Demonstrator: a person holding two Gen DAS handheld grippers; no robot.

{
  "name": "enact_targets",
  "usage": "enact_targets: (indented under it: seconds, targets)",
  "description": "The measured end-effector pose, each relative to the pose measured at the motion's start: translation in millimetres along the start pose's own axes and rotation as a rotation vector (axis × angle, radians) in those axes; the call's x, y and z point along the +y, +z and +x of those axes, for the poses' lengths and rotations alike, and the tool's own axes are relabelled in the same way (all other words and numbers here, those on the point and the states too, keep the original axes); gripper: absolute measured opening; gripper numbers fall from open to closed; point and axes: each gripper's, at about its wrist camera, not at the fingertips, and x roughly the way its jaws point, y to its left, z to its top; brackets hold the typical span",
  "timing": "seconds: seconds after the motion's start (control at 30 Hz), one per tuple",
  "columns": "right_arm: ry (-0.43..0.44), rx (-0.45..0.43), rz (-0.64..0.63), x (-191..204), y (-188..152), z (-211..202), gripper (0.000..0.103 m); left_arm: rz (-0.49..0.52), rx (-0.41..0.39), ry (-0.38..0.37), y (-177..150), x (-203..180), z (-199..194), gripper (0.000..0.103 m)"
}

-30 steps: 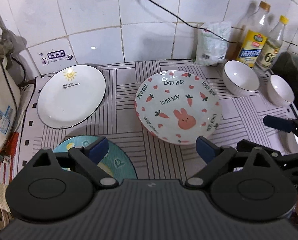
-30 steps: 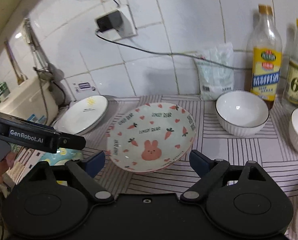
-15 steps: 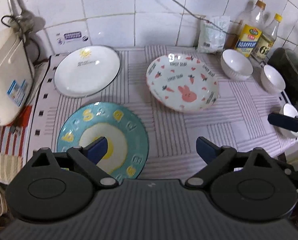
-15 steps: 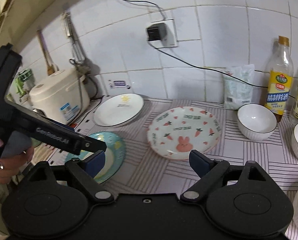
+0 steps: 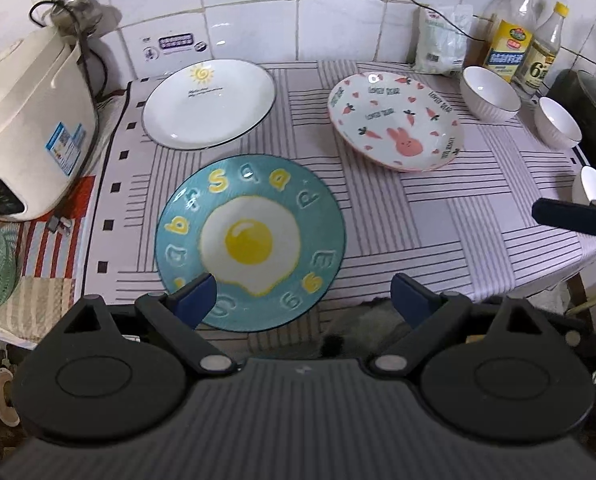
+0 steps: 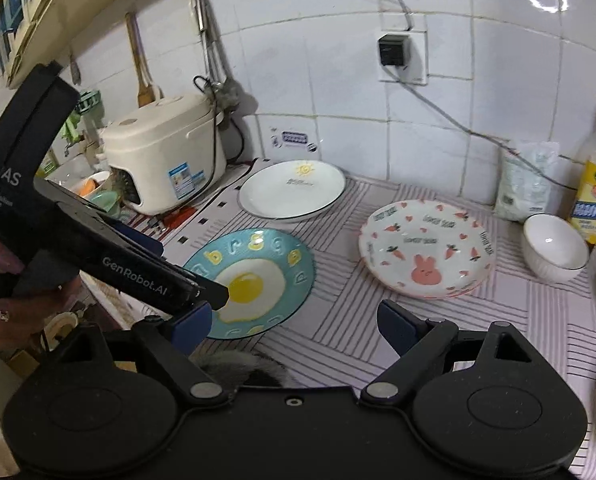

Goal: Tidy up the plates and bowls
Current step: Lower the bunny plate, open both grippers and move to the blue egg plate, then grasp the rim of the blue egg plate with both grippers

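Over the near edge of the surface: both of your tools hang above the cloth, holding nothing.
Left hand-held gripper: spread wide, empty, poised over the egg plate.
Right hand-held gripper: spread wide, empty, well short of the bunny plate.
Task items: sun plate at the back left; two white bowls at the right.
Risk: the egg plate overhangs the surface's front edge; a downward nudge could tip it off.
Materials: glazed ceramic, smooth and slippery; shallow round rims; ribbed bowl walls; striped cloth that may slide.
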Motion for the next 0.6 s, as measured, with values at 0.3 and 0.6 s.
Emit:
enact_targets:
  seconds: [0.3,0.6]
  targets:
    - [0.012,-0.079,-0.064,3.8,-6.6,33.5,0.092,-0.113,0.03,-0.008,-17.8,44.1,22.5,0.094]
    - [0.007,-0.017,-0.057,-10.4,-7.2,91.0,0.089,-0.172,0.056,0.078,-30.1,76.9,60.9,0.094]
